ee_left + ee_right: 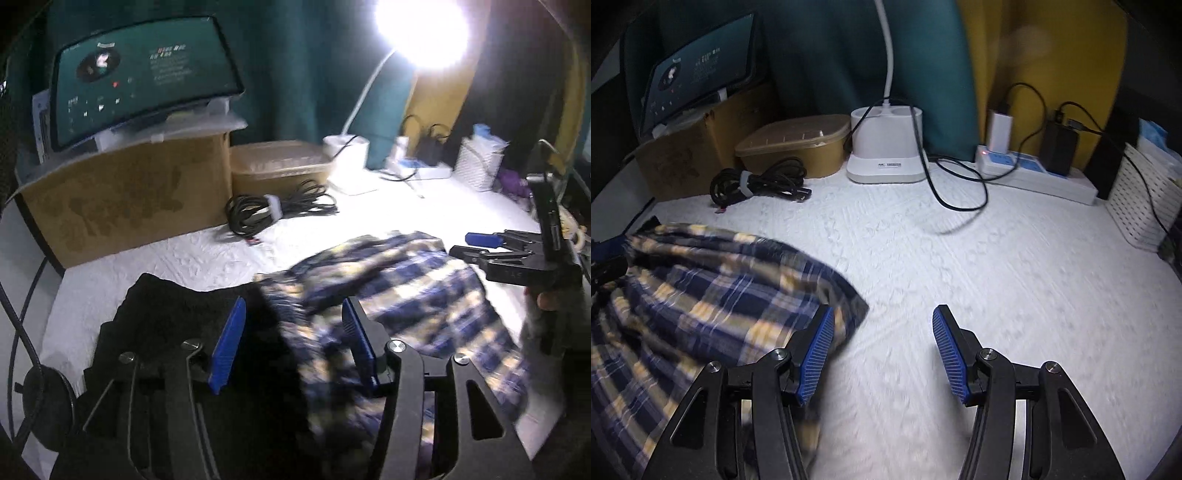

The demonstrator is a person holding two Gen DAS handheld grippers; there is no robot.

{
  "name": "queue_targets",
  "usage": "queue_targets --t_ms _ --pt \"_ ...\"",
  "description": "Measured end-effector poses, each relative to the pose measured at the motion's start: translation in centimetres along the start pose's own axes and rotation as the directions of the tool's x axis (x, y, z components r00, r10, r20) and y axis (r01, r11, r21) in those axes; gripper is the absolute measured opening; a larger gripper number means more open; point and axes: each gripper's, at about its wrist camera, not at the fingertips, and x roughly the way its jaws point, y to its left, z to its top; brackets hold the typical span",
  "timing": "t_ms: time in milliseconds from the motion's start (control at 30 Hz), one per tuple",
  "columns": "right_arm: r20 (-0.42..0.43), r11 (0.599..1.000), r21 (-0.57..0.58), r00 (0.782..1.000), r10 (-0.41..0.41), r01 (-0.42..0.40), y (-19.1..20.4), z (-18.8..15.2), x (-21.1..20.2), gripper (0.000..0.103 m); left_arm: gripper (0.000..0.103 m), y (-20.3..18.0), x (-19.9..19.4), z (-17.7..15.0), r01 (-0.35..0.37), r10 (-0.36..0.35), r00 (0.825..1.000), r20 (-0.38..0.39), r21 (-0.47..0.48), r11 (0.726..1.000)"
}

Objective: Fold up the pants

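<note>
From the left wrist, we see our left gripper (293, 317) with jaws spread over the plaid pants (399, 291), which lie rumpled on the white cloth (207, 258) beside a black garment (177, 306). The pads clamp nothing.

From the right wrist, our right gripper (882, 332) stands spread over bare cloth, its left pad (816, 354) at the pants' edge, pinching nothing.
</note>
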Motion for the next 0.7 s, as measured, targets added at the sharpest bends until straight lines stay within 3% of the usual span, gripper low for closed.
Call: queue_targets --t_ms 100,333,533,700 --pt "-0.003 0.999 0.006 0.999 0.043 -0.043 0.7 -0.9 -1.4 0.056 0.055 -0.6 -0.6 -0.8 0.015 -0.015 1.0 -0.014 0.01 1.0" --pt "-0.05 0.999 -0.013 0.998 0.046 -0.047 2.5 -3.3 -1.3 0.056 0.055 -0.8 0.6 -2.9 0.005 -0.005 0.996 -0.088 -0.004 1.0" --pt "-0.066 0.999 -0.041 0.997 0.027 -0.03 2.8 -5.4 -1.3 0.056 0.064 -1.2 0.4 -3.6 -0.059 0.063 0.996 -0.058 0.063 0.996" --pt "-0.065 0.999 -0.053 0.998 0.005 -0.008 2.8 -6.1 -1.8 0.056 0.069 -0.3 0.2 -3.8 -0.065 0.067 0.996 -0.058 0.028 0.997"
